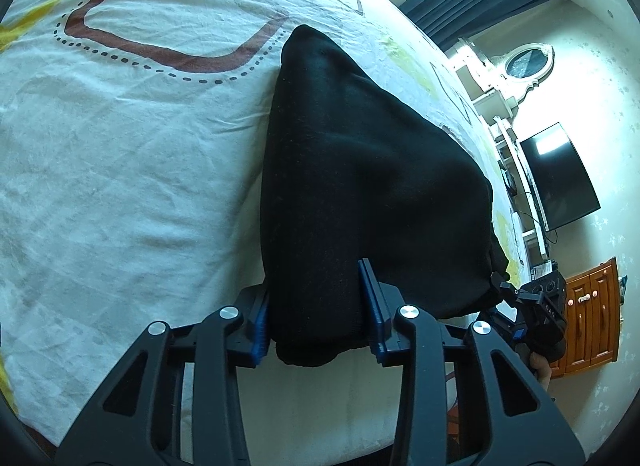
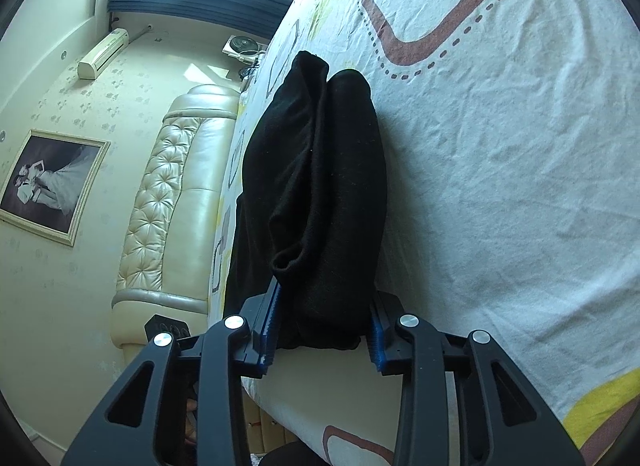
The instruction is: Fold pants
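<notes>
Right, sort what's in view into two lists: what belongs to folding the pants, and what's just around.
In the job:
black pants, bunched and lifted
left gripper, jaws shut on the pants
right gripper, jaws shut on the pants
bed sheet under them

Just around:
TV
wooden cabinet
mirror
headboard
framed photo
air conditioner

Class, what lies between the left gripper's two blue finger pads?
A bunched fold of the black pants fills the left gripper, seen in the left wrist view.

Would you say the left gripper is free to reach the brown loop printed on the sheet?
Probably not as things stand: the left gripper is closed on the black pants, which it would drag along toward the brown loop.
</notes>
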Tool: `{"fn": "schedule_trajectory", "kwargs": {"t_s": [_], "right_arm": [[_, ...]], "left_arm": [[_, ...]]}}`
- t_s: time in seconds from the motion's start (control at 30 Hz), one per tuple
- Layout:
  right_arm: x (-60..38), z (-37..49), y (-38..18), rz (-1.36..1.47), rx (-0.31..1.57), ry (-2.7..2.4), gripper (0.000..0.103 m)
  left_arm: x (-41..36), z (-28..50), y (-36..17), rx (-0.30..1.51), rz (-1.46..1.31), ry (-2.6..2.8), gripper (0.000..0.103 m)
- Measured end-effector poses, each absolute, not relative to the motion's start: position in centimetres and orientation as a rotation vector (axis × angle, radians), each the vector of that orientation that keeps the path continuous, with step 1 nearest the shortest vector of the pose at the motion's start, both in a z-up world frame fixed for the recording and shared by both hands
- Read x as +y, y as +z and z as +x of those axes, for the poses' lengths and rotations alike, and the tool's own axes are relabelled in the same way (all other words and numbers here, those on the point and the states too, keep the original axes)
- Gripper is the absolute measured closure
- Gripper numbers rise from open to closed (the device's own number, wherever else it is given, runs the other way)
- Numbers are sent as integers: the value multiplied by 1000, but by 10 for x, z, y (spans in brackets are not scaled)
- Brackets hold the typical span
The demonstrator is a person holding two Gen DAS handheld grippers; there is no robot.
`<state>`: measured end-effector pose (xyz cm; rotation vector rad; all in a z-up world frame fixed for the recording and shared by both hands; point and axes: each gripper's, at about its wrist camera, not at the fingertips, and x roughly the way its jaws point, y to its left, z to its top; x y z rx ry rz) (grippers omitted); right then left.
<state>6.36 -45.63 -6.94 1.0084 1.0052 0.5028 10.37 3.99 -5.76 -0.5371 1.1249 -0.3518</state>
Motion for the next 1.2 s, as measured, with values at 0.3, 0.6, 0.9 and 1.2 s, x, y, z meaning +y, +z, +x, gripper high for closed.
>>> {"fn": "schedule_trajectory", "kwargs": {"t_s": [0.3, 0.6, 0.9, 1.2], "right_arm": [[-459, 54, -68, 1008, 1024, 502, 67], [-463, 41, -73, 1021, 1042, 502, 67], [-460, 35, -73, 1014, 1052, 501, 67], [-461, 32, -73, 1018, 1056, 502, 67]], "left_arm": [[39, 96, -54, 1141, -520, -355, 66], [36, 78, -53, 1149, -490, -359, 66], [39, 66, -51, 1158, -490, -365, 66], [43, 65, -53, 1162, -496, -367, 66]]}}
